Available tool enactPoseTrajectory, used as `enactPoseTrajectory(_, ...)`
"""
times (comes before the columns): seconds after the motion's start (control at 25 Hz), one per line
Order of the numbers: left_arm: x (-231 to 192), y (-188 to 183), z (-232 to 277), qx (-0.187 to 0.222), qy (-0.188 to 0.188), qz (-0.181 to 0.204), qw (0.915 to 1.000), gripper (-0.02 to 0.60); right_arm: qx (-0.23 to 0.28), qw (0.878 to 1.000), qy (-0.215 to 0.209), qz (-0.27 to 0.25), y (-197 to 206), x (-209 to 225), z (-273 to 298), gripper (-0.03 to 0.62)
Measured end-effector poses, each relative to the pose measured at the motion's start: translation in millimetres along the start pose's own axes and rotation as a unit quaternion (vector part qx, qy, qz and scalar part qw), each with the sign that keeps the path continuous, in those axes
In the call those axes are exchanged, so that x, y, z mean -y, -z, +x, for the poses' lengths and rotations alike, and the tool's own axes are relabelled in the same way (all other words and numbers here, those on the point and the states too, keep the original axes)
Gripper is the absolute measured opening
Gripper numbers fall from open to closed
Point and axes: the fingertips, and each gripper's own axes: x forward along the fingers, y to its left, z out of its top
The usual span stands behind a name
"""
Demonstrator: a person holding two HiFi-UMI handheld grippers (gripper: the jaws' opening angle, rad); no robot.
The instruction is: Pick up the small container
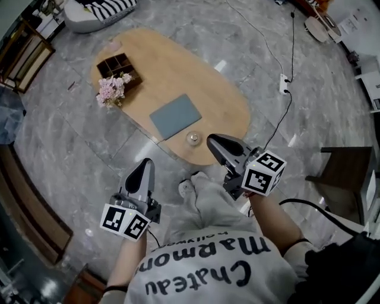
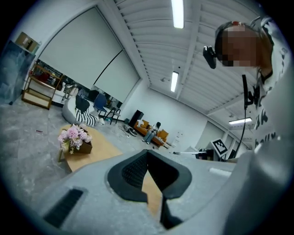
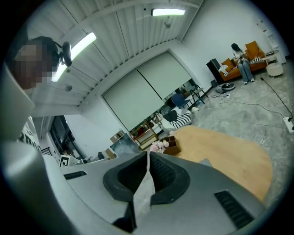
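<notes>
— Centre frame: pale wood table (image 1: 196,71), slate-blue mat (image 1: 176,116), pink flowers (image 1: 113,89), dark brown box (image 1: 119,64).
— Upper left: black-and-white striped beanbag (image 1: 110,7). All round: grey veined floor (image 1: 71,136). Lower frame: black-and-white square markers on grey left gripper (image 1: 146,161), right gripper (image 1: 211,140).

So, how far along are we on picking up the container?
Nothing looks done yet: the container sits untouched on the table, by its near edge. In hand: nothing. The left gripper and right gripper are both shut and empty, and neither touches the container. Left to do: open a gripper's jaws, close them on the container and lift it.
</notes>
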Motion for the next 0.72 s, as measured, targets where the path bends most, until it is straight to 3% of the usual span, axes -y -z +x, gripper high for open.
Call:
enactPoseTrajectory(0.28,-32.5,62.2,11.4,-0.033,-0.038,-0.015,0.9986,0.014,-0.058,0.997,0.01,0.047,63.1,62.0,16.0,0.014)
enactPoseTrajectory(0.4,-47.7,85.9,22.2,-0.021,-0.051,-0.031,0.998,0.014,-0.061,0.997,-0.003,0.054,82.2,88.2,25.2,0.014)
enactPoseTrajectory(0.72,-63.3,189.9,55.3,-0.06,-0.082,-0.064,0.9928,0.014,-0.076,0.994,-0.018,0.081,144.6,164.3,34.6,0.014)
